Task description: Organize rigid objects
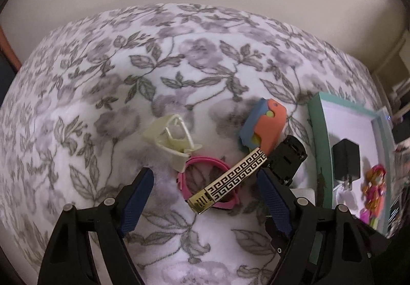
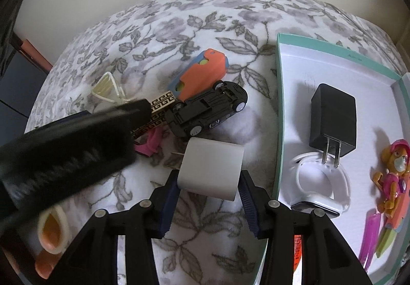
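Observation:
On the floral bedspread lie a cream plastic clip (image 1: pixel 173 140), a pink band (image 1: pixel 205 182), a gold-and-black patterned lighter (image 1: pixel 228 181), an orange-and-blue toy (image 1: pixel 264 128) and an upturned black toy car (image 2: pixel 208 112). My left gripper (image 1: pixel 205 195) is open, its fingers on either side of the lighter and band. My right gripper (image 2: pixel 208 201) is shut on a white rounded block (image 2: pixel 211 168), held just above the bedspread beside the teal box (image 2: pixel 333 51). The left gripper's black body (image 2: pixel 69 146) crosses the right wrist view.
The teal-rimmed white box holds a black wall charger (image 2: pixel 333 121), a white wristband device (image 2: pixel 319 187) and a pink-and-orange pup figure (image 2: pixel 392 174). A cream wall stands behind the bed. The bed's edge drops off at left.

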The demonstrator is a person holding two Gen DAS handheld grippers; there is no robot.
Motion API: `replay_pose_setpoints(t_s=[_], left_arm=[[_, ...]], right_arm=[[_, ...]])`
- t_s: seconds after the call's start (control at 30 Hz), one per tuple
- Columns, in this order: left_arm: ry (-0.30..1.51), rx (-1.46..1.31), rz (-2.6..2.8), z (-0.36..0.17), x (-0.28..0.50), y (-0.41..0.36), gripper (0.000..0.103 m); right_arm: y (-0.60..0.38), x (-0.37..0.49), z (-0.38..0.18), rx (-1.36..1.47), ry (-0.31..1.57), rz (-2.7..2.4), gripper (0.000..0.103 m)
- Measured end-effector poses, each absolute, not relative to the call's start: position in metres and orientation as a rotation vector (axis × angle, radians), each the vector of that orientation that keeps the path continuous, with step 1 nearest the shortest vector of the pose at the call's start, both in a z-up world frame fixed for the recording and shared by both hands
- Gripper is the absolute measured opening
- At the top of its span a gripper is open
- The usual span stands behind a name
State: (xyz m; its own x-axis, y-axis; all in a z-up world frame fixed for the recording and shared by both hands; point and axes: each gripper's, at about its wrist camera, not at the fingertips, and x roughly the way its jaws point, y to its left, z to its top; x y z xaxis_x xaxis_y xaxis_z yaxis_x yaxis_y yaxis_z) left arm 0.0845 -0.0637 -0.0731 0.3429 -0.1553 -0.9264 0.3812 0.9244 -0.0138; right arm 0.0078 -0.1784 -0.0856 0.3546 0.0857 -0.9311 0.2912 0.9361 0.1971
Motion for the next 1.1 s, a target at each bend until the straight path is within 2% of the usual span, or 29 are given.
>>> replay_pose_setpoints(t_s=[0.07, 0.1, 0.13, 0.27, 0.33, 0.43, 0.5, 0.6, 1.1], left_arm=[[1.167, 0.255, -0.356, -0.076, 0.082, -0.07, 0.078], [1.164, 0.269, -0.357, -0.078, 0.082, -0.073, 0.068], [1.161, 0.276, -0.371, -0.079, 0.081, -0.076, 0.064], [1.151, 0.34, -0.387, -0.083, 0.077, -0.088, 0.051], [1.151, 0.376, -0.385, -0.087, 0.075, -0.093, 0.037], [1.144, 0.407, -0.392, -0.089, 0.073, -0.097, 0.028], [1.149, 0.398, -0.396, -0.089, 0.073, -0.097, 0.027], [1.163, 0.37, -0.415, -0.088, 0.074, -0.096, 0.018], [1.156, 0.33, -0.382, -0.068, 0.076, -0.089, 0.016]], right_arm=[[-0.179, 0.007, -0.085, 0.363, 1.207, -0.136, 0.049], [-0.179, 0.007, -0.085, 0.366, 1.207, -0.135, 0.049], [-0.178, 0.009, -0.086, 0.368, 1.207, -0.135, 0.049], [-0.18, 0.007, -0.085, 0.371, 1.207, -0.125, 0.049], [-0.18, 0.007, -0.085, 0.37, 1.208, -0.123, 0.049], [-0.18, 0.007, -0.085, 0.372, 1.205, -0.123, 0.049], [-0.181, 0.008, -0.085, 0.374, 1.204, -0.122, 0.049], [-0.18, 0.008, -0.085, 0.373, 1.205, -0.121, 0.049], [-0.186, 0.008, -0.079, 0.416, 1.202, -0.127, 0.049]])
